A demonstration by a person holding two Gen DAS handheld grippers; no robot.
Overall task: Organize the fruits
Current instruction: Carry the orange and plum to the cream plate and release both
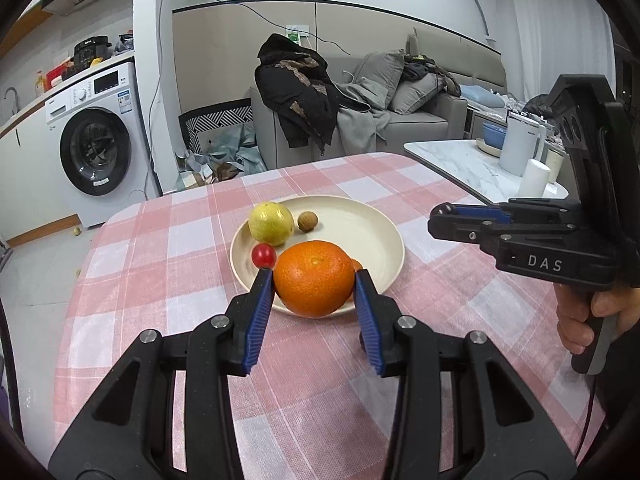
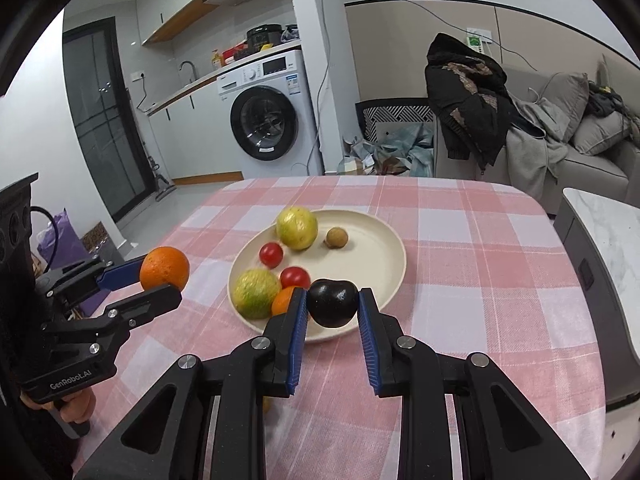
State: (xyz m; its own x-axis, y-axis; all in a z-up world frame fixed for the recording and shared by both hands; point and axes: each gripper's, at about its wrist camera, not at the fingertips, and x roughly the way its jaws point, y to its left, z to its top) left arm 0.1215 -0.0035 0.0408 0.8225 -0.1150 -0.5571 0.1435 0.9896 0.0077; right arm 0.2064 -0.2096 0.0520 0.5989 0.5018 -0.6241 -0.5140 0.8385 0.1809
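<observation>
the left gripper (image 1: 314, 280) fingers squeeze the orange (image 1: 314, 278). the right gripper (image 2: 333, 302) fingers squeeze a dark plum (image 2: 333, 303), with the plate (image 2: 372, 240) just past them.

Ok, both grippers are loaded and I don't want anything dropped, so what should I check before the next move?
1. Left gripper grip on the orange: ok, fingers press both sides.
2. Right gripper grip on the dark fruit: ok, it sits between the fingers.
3. Orange above the plate: not ok, it hangs left of it, over the tablecloth.
4. Bare room on the plate: ok, its right part is free.
5. Stray fruit under the grippers: cannot tell, hidden.
</observation>
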